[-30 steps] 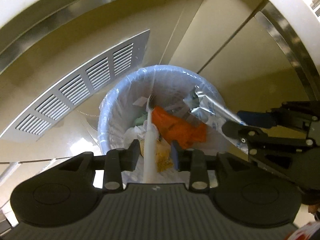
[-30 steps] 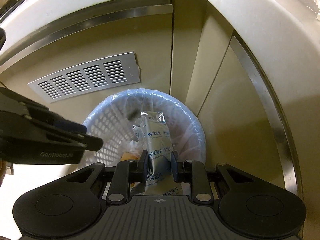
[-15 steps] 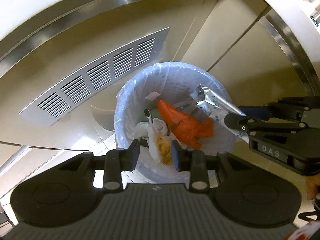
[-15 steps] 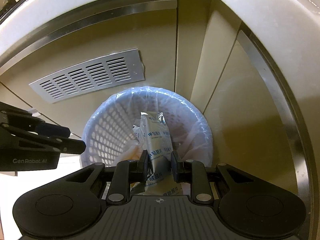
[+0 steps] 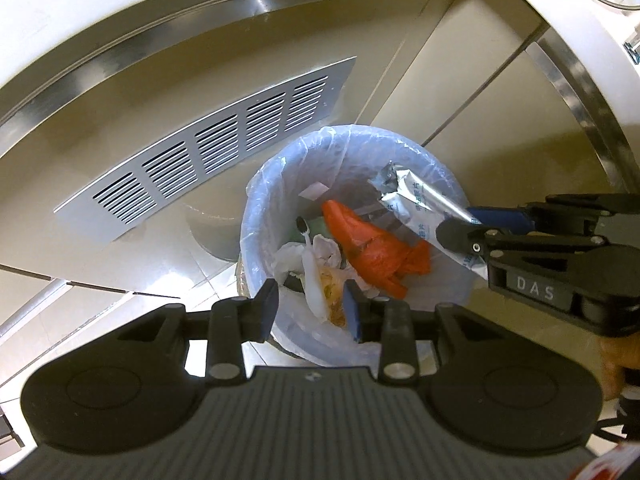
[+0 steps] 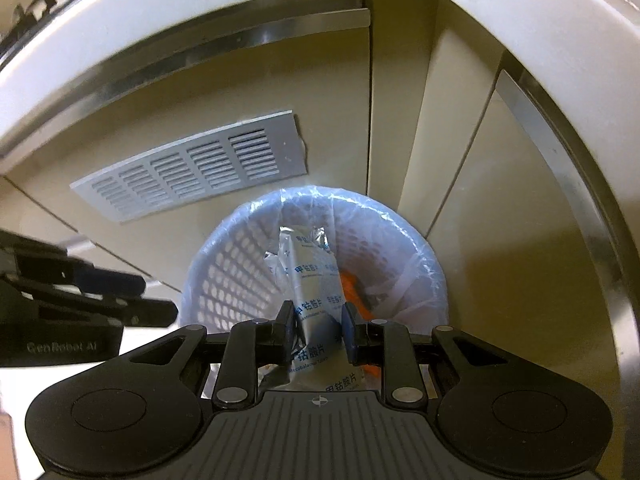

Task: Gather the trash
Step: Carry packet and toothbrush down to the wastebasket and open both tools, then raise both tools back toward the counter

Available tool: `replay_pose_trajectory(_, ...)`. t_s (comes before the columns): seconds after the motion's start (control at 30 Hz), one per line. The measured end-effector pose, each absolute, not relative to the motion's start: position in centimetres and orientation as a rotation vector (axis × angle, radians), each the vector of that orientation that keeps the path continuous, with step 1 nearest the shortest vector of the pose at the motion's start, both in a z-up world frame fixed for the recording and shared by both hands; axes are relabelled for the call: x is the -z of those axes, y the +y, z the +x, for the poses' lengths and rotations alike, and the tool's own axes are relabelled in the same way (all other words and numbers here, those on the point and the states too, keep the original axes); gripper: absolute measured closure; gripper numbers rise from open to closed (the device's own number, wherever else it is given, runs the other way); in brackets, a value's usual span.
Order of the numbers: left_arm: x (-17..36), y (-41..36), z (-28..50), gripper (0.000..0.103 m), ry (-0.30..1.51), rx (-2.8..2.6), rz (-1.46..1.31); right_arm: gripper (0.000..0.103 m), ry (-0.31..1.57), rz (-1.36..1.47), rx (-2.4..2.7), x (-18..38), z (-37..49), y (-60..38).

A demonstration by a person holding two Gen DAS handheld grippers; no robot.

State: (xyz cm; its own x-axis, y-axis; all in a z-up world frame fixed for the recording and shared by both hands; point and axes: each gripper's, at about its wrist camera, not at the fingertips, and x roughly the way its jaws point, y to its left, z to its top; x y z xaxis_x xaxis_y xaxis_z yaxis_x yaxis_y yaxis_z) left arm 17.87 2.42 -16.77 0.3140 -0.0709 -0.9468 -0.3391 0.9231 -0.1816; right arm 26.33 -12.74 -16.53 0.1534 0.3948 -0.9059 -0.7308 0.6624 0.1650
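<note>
Over the lined bin, both grippers poised with trash.
Right gripper clamped on silver foil packet above the rim; left gripper parted, nothing pinched, white spoon lying in the bin. Risk: packet catching the liner, landing outside.

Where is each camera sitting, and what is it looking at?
Left wrist: sits on the left gripper, looking down into the bin; its own fingers show, empty, plus the right gripper pinching a silver packet.
Right wrist: sits on the right gripper, looking down along the packet into the bin; the left gripper shows at the left edge.
Shared: bin, packet, wall vent, orange wrapper.
</note>
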Motion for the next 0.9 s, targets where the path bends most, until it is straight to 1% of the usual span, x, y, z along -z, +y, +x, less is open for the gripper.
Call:
replay_pose_trajectory(0.03,16.8,2.5,17.8,0.072,1.246,-0.184,-0.382,0.074,1.167,-0.332,-0.833,16.6,26.5,-12.7)
replay_pose_trajectory(0.1,16.8,2.6,17.7,0.072,1.246,-0.185,-0.383,0.052,1.163,-0.331,-0.823,16.7,26.7,-12.5)
replay_pose_trajectory(0.13,16.9,2.7,17.6,0.072,1.247,-0.187,-0.384,0.05,1.157,-0.332,-0.821,16.6,26.7,-12.6)
replay_pose_trajectory(0.53,16.2,2.6,17.3,0.07,1.222,-0.19,-0.376,0.05,1.15,-0.37,-0.809,16.1,26.6,-12.8)
replay_pose_trajectory(0.9,13.6,2.0,17.1,0.069,1.148,-0.173,-0.341,0.05,1.084,-0.351,-0.81,13.0,26.2,-13.5)
